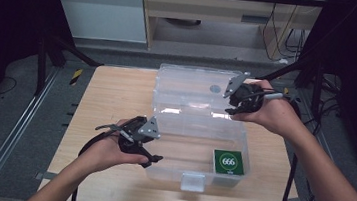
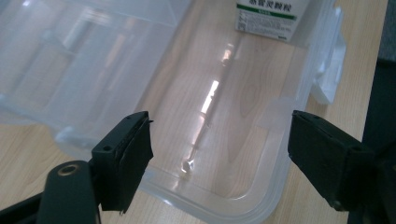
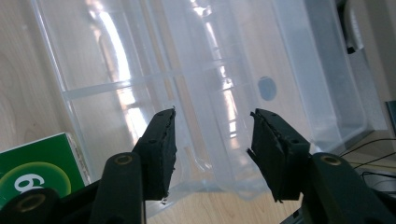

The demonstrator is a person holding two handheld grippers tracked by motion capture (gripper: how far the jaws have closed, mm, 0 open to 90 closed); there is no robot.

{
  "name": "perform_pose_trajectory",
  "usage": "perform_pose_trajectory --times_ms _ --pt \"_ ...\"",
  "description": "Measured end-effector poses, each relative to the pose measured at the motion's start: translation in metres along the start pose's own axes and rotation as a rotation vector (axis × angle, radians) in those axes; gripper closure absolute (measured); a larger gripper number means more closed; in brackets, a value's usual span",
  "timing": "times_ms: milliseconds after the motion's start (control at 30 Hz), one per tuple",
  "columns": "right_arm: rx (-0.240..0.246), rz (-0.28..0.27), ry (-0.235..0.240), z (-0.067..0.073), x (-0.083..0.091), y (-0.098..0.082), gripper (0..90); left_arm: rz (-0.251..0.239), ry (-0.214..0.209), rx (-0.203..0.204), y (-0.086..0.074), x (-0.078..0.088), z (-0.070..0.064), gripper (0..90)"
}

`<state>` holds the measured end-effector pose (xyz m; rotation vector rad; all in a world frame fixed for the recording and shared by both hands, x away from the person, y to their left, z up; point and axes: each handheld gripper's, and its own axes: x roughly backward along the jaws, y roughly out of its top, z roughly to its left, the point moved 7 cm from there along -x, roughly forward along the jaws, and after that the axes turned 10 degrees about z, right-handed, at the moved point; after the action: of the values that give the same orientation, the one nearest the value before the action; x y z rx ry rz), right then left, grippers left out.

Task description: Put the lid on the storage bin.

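1. A clear plastic box (image 1: pixel 198 133) sits mid-table (image 1: pixel 111 98), lid raised toward twelve o'clock.
2. A green carton (image 1: pixel 229 162) lies inside at five o'clock.
3. The left gripper (image 1: pixel 152 159) hovers at eight o'clock, the right gripper (image 1: pixel 230 106) at two.

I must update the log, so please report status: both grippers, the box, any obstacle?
Left gripper open at box left wall, holding nothing. Right gripper open beside raised lid, nothing between jaws. Green pack inside box. No obstacle seen.

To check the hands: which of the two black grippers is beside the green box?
The left gripper, at the clear plastic bin's near side with the green box.
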<state>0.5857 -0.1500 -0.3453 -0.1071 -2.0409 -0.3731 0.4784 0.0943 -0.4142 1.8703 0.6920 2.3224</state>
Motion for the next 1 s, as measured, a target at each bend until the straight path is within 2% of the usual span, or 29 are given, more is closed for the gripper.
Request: perform_pose_trajectory --times_ms 67,100,133,233,267,367,433,600,700,867,1000 --pt "0.041 0.035 0.005 0.001 -0.007 0.005 52.0 0.021 -0.013 -0.022 0.001 -0.005 -0.003 19.5" --pt "0.079 0.067 0.008 0.001 -0.012 0.010 53.9 0.029 -0.021 -0.041 0.002 -0.008 -0.006 19.0" --pt "0.089 0.070 0.010 0.000 -0.014 0.011 54.0 0.029 -0.021 -0.041 0.002 -0.008 -0.006 18.8" --pt "0.103 0.086 0.016 -0.002 -0.018 0.013 55.8 0.027 -0.035 -0.049 0.004 -0.012 -0.009 18.0" --pt "0.106 0.099 0.034 -0.003 -0.022 0.013 57.9 0.039 -0.044 -0.061 0.003 -0.014 -0.011 17.9" --pt "0.109 0.111 0.047 -0.004 -0.025 0.013 59.8 0.053 -0.044 -0.080 0.002 -0.015 -0.012 17.8" --pt "0.129 0.122 0.073 -0.004 -0.029 0.012 66.0 0.064 -0.044 -0.093 0.002 -0.017 -0.014 18.1" --pt "0.149 0.130 0.069 -0.003 -0.030 0.012 72.2 0.080 -0.061 -0.110 0.002 -0.020 -0.019 19.7" --pt "0.162 0.127 0.078 -0.002 -0.029 0.015 78.8 0.108 -0.066 -0.124 0.001 -0.022 -0.022 23.5" --pt "0.171 0.135 0.071 -0.001 -0.028 0.015 79.6 0.142 -0.095 -0.128 -0.001 -0.024 -0.026 33.9" --pt "0.158 0.127 0.075 -0.001 -0.028 0.014 79.4 0.147 -0.110 -0.129 -0.002 -0.026 -0.028 41.5"
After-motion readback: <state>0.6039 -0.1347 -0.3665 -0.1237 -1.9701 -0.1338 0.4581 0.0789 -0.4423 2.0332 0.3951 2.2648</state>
